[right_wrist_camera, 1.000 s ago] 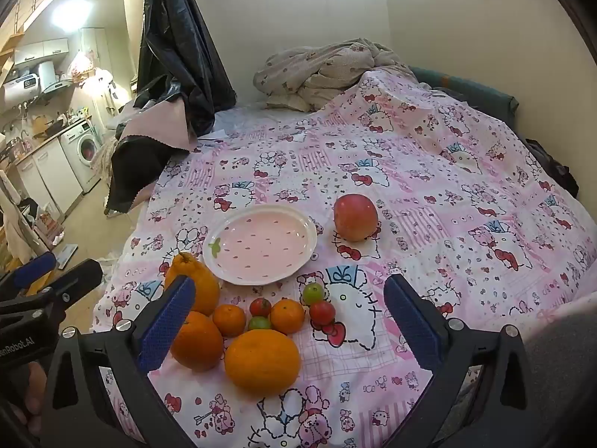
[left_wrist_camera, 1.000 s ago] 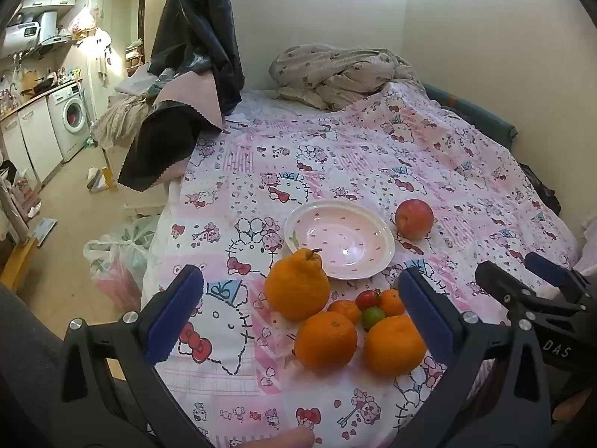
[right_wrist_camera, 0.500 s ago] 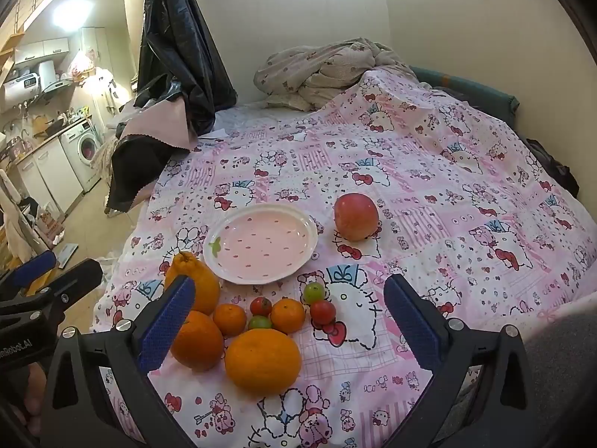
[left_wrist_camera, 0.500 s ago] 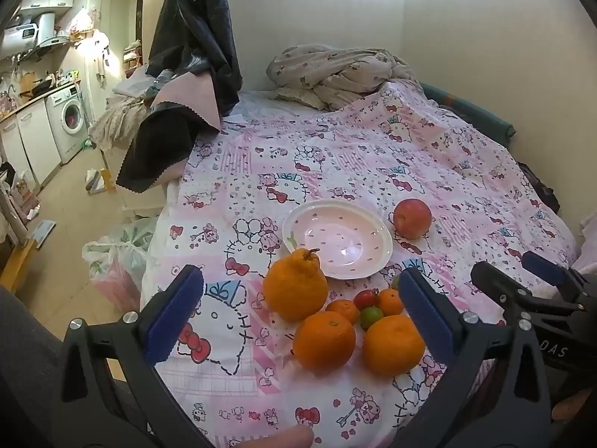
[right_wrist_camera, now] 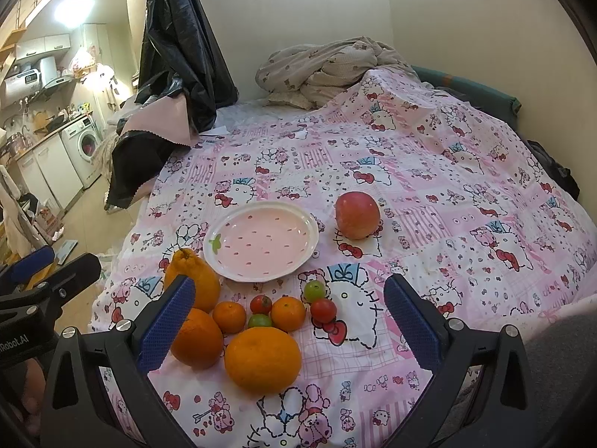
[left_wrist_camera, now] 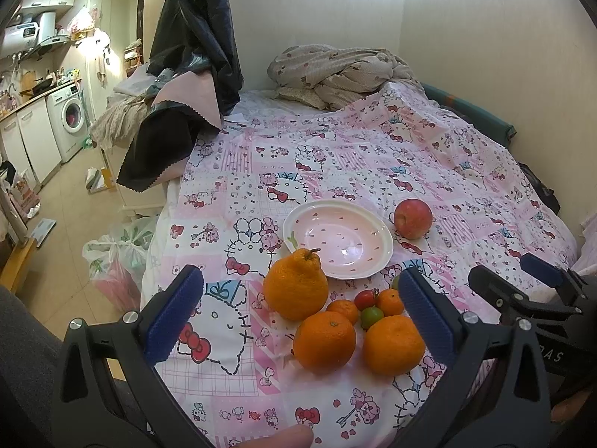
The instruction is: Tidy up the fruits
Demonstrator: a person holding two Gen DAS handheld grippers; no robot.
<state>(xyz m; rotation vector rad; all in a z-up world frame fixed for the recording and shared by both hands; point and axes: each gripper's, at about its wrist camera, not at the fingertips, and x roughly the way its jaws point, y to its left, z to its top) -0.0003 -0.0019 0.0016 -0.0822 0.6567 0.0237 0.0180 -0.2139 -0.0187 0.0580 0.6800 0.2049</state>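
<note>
Left gripper (left_wrist_camera: 302,315) held above the near edge of the bed (left_wrist_camera: 373,164), jaws spread wide and empty, blue pads (left_wrist_camera: 173,313) well apart. Pink plate (left_wrist_camera: 337,239) taken as landmark, bare, resting on the cartoon-print bedcover. Left of and nearer than the plate, touching its rim in the left wrist view: knobbly orange with a stem nub (left_wrist_camera: 295,285). Nearer than the plate, in a loose cluster: large orange (left_wrist_camera: 324,339), second large orange (left_wrist_camera: 393,344), small mandarin (left_wrist_camera: 343,310), another small mandarin (left_wrist_camera: 390,301), red cherry tomato (left_wrist_camera: 364,298) and green cherry tomato (left_wrist_camera: 372,316) between them, all close together or touching. Slightly right of that cluster, seen in the right wrist view, still nearer than the plate: green tomato (right_wrist_camera: 314,290) and red tomato (right_wrist_camera: 323,310), just beside each other. Right of the plate, a little apart from its rim: red apple (left_wrist_camera: 413,218). Right gripper (right_wrist_camera: 289,315) likewise held over the near edge of the bed, jaws wide apart, holding nothing, the fruit cluster framed between its pads. Far beyond the plate, at the head of the bed: crumpled blanket (left_wrist_camera: 335,71). Far left of the plate, off the bed: washing machine (left_wrist_camera: 69,121).
</note>
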